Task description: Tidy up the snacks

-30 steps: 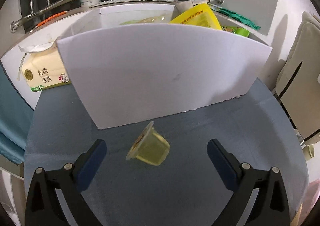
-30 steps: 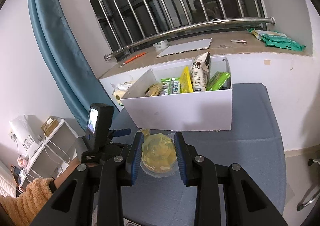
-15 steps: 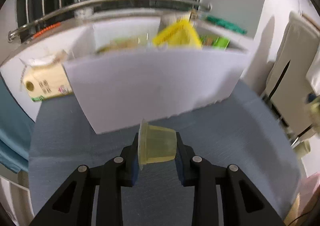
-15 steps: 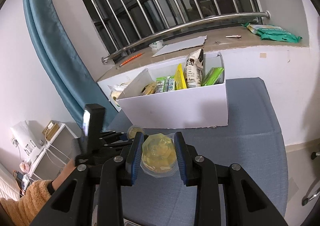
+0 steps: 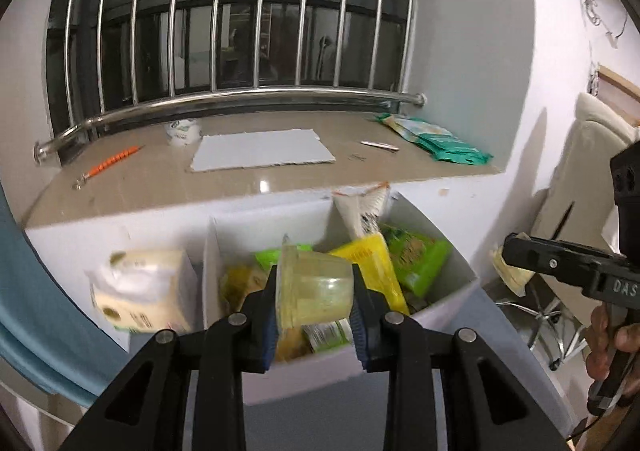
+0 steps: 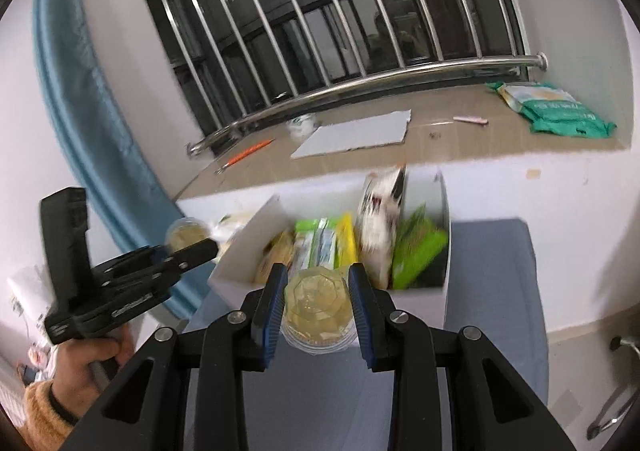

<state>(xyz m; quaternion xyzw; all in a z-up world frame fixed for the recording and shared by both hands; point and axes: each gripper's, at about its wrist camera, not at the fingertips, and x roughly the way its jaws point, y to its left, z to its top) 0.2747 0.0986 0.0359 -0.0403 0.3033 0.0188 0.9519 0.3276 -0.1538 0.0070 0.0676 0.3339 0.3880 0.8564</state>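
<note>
On the blue-grey padded table point(image 6: 496, 331), pushed against the wall under the tan stone window ledge point(image 5: 160, 183), sits the big white open-topped cardboard box point(image 5: 452, 299), and it's the destination here: packets stand on edge inside it, a yellow foil packet point(image 5: 372, 263), bright green wrappers point(image 5: 420, 259) and a tall white pouch point(image 5: 364, 211) leaning at the back, filed upright so more can slot in. To the box's left, outside it, there's a cream tissue pack point(image 5: 140, 291), apparently kept apart as a non-snack. Now the tools: the left gripper point(image 5: 314, 315) is clamped on a clear plastic jelly cup with yellow filling point(image 5: 314, 291), turned on its side so the pads squeeze the cup's walls, with the lid rim toward the left pad, and it hangs above the box's near wall. The right gripper point(image 6: 318, 305) is clenched on a second clear yellow jelly cup point(image 6: 318, 307), faceted base facing the camera, poised above the table just short of the box. Both cups look set for dropping in; the free spot seems to be the front of the box.
</note>
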